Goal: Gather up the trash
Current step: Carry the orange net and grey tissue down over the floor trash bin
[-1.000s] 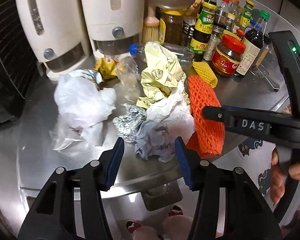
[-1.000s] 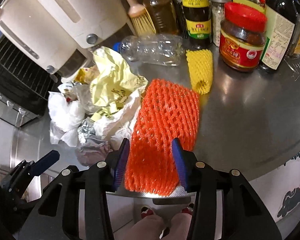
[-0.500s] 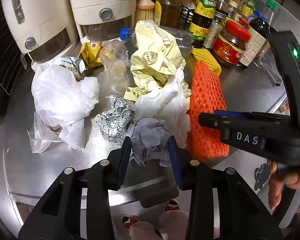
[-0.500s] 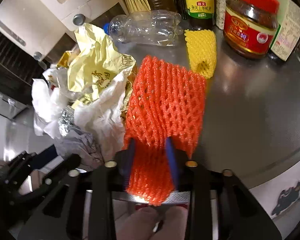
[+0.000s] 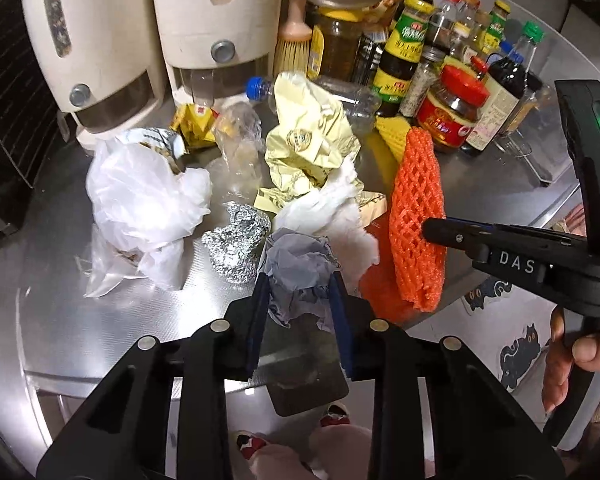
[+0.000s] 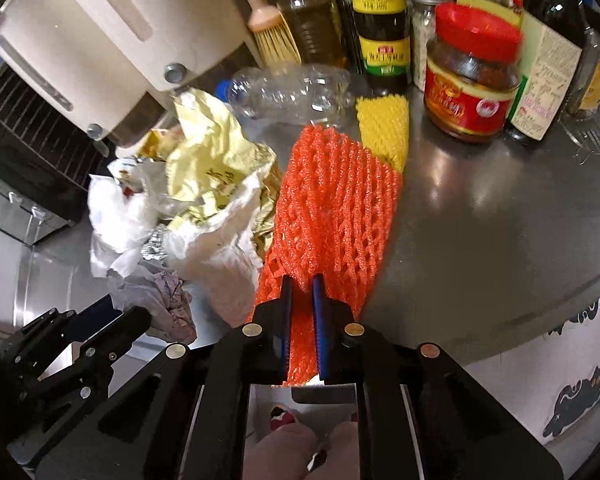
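Two pieces of trash are gripped at once. Left tongs [image 5: 300, 300] pinch the grey crumpled paper [image 5: 300, 268] at the table's [image 5: 120, 332] 6 o'clock edge; right tongs [image 6: 302, 312] clamp the near end of the orange foam net [image 6: 332, 208], which stands tilted up off the metal surface, just at 3 o'clock of the paper. The step in hand appears to be the pickup; next, both pieces likely need lifting clear and carrying to a bin. No bin shows in either view. Remaining litter, at 12 o'clock of the paper: foil ball [image 5: 236, 240], white plastic bag [image 5: 148, 204], yellow wrapper [image 5: 308, 140], clear bottle [image 6: 292, 92], yellow foam net [image 6: 384, 128]. Whether the paper has left the surface cannot be told.
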`<state>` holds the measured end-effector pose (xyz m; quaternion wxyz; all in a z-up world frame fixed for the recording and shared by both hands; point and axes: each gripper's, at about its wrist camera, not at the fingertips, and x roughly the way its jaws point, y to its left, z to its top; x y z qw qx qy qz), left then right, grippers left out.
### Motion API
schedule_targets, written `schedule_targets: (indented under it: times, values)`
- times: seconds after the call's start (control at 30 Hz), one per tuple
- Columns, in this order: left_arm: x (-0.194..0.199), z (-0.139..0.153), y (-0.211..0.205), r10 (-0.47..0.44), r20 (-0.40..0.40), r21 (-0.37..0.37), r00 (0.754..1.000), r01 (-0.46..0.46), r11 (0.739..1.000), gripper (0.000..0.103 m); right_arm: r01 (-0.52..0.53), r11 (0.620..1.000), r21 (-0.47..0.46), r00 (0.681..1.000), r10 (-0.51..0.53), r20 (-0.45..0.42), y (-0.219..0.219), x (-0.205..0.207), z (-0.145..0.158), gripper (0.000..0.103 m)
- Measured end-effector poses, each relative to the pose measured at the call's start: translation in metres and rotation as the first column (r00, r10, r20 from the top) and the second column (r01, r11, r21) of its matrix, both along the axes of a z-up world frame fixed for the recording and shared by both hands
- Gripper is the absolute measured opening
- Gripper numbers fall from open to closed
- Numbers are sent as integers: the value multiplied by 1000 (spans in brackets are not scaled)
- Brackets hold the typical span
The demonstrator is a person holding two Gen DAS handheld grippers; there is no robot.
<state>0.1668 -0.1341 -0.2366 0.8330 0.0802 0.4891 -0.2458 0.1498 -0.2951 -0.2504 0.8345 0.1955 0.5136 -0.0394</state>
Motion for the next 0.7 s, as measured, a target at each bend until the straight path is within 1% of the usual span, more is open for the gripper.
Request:
schedule_targets:
  times: [0.2, 0.23, 0.37, 0.47, 0.57, 0.63, 0.7]
  values:
    - [-23, 16, 14, 23, 30, 6, 999, -24, 1000, 28, -8, 1000, -5, 999, 8, 45, 2, -29, 23, 11]
    - [-27, 17, 18, 28, 33, 5, 999, -28, 1000, 28, -10, 1000, -3, 999, 10, 50, 4, -32, 24, 11]
    - [-51, 19, 29, 40, 29, 0, 999, -40, 999, 28, -31, 999, 11, 998, 30, 58, 13, -64, 28, 11]
    - [-73, 16, 34, 36, 21, 8, 999, -36, 999, 28, -50, 999, 19, 998, 50, 46, 23, -86, 23, 11]
    - [-94, 5, 39, 36, -7, 11, 999, -36, 999, 28, -68, 997, 20, 998, 68, 14, 31, -107, 10, 11]
    - [-105, -7, 41, 32, -37, 13, 999, -32, 999, 28, -81, 996, 24, 996, 82, -28, 37, -119, -4, 11]
    - [-115, -24, 44, 35, -77, 30, 996, -32, 999, 29, -87, 996, 35, 994, 88, -56, 41, -126, -17, 11]
